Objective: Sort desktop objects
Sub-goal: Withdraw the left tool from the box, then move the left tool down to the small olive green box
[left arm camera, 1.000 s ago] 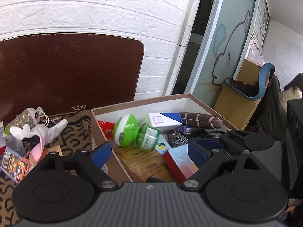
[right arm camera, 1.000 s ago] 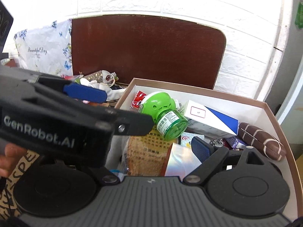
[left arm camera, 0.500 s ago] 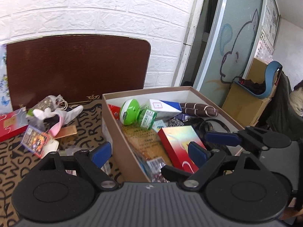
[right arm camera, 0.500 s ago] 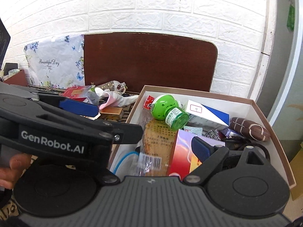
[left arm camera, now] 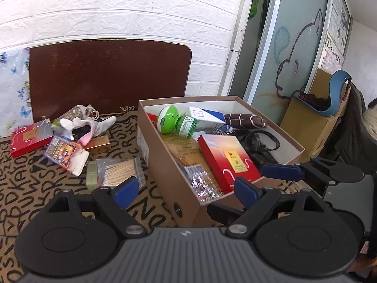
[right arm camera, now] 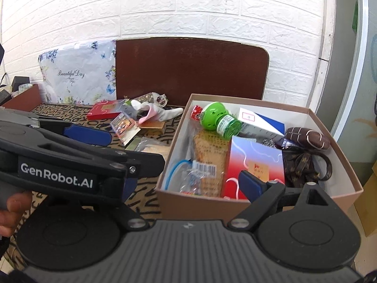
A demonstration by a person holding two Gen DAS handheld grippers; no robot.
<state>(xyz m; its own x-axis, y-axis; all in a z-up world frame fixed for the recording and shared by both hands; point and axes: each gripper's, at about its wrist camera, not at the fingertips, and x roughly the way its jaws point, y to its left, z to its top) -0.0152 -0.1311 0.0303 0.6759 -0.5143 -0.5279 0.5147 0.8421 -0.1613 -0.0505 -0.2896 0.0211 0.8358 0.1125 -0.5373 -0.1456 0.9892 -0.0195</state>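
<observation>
A: Left wrist view first. What is biggest?

B: The white brick wall (left arm camera: 117, 7), then the brown board (left arm camera: 108, 75) leaning on it behind the box (left arm camera: 169, 179). The patterned cloth (left arm camera: 28, 188) runs under the box and out to its left.

A: And the box itself?

B: Open, cardboard, full. A red packet (left arm camera: 226, 162) lies tilted at its near end, a yellow bag (left arm camera: 186, 151) beside it, a black strap (left arm camera: 259, 141) toward its right wall. At its far end sit a white and blue carton (left arm camera: 207, 118), a green bottle (left arm camera: 174, 122) on its side, and a brown striped pouch (left arm camera: 245, 120).

A: Left of the box?

B: A loose heap on the cloth: a flat red case (left arm camera: 30, 136) farthest out, a white glove (left arm camera: 94, 125), a printed card (left arm camera: 63, 153), and a bag of sticks (left arm camera: 117, 169) nearest the box.

A: The tools?

B: The left gripper (left arm camera: 186, 188) hangs over the box's near left corner, jaws spread wide, nothing between them. In the right wrist view, the right gripper (right arm camera: 188, 186) hangs over the near wall of the box, jaws also spread and empty; its left finger is hidden behind the left gripper.

A: Anything smallest?

B: A red wrapper (right arm camera: 196, 112) in the box's far left corner.
</observation>
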